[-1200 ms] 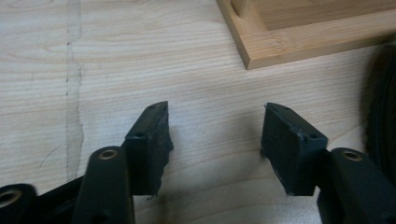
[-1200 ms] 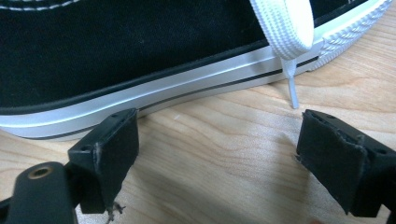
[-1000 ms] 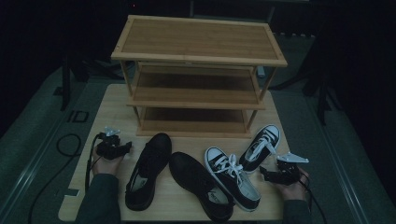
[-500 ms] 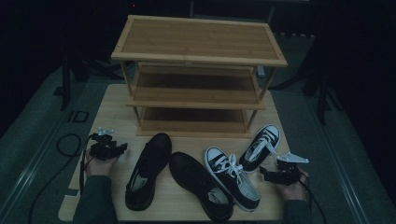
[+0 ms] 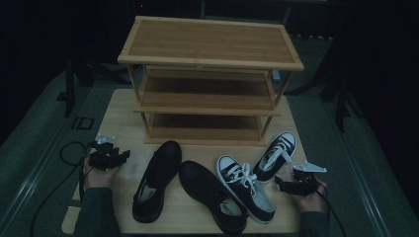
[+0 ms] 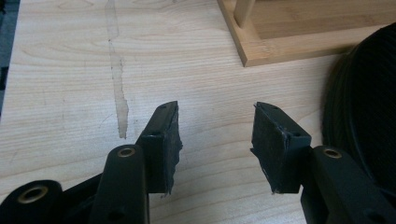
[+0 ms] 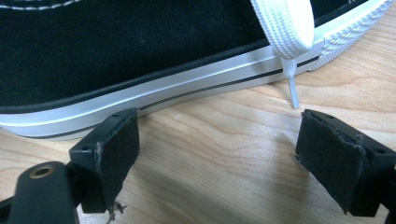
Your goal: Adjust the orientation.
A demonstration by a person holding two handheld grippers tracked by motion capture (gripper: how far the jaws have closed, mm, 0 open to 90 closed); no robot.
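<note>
Your bench (image 5: 116, 106) carries a three-tier wooden shoe rack (image 5: 210, 79) at its far half, all three shelves bare. In front of the rack lie four shoes in a loose row: a black leather shoe (image 5: 155, 180) on the left, toe toward the rack; a second black leather shoe (image 5: 210, 195) angled beside it; then a black-and-white sneaker (image 5: 247, 190) with its toe pointing up-left; and a second sneaker (image 5: 275, 155) leaning toward the rack's right leg. Your left gripper (image 5: 109, 157) sits above the bench's left edge, near the first leather shoe but apart from it; its fingers (image 6: 163, 140) have just been closing, yet stand apart with only bare wood between them. Your right gripper (image 5: 291, 185) hovers just right of the sneakers; its fingers (image 7: 109, 156) are spread wide, holding nothing, the sneaker's white sole just beyond them.
</note>
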